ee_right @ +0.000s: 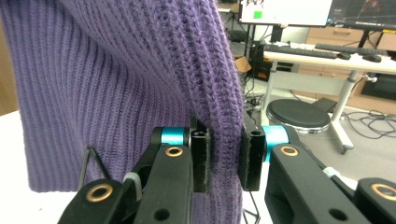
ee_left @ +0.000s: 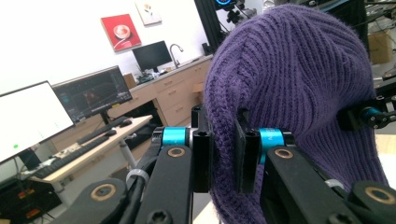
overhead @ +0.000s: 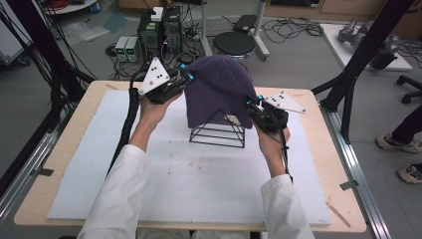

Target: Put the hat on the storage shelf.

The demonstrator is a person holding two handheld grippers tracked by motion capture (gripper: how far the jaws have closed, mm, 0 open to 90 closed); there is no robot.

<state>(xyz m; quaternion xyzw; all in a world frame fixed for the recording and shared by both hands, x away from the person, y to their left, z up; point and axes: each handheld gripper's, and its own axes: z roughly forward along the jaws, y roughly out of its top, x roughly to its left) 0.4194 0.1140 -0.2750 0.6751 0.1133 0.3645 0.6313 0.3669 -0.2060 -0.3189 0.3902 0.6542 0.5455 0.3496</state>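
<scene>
A purple knitted beanie [overhead: 219, 89] hangs over a black wire pyramid stand [overhead: 218, 133] at the middle of the table. My left gripper [overhead: 187, 77] is shut on the beanie's left edge, up near its upper part. In the left gripper view the knit [ee_left: 289, 79] is pinched between the two black jaws at my left gripper [ee_left: 224, 158]. My right gripper [overhead: 251, 107] is shut on the beanie's lower right edge. The right gripper view has the ribbed fabric [ee_right: 116, 84] squeezed between the jaws at my right gripper [ee_right: 224, 158], with a wire of the stand [ee_right: 93, 163] beside it.
A white sheet [overhead: 189, 174] covers the wooden table [overhead: 64, 154]. Beyond the far edge are computer boxes [overhead: 159, 30], a round black stool [overhead: 234, 44] and cables on the floor. A black frame post [overhead: 358, 59] stands at the right. A person's shoes [overhead: 398, 144] are at the far right.
</scene>
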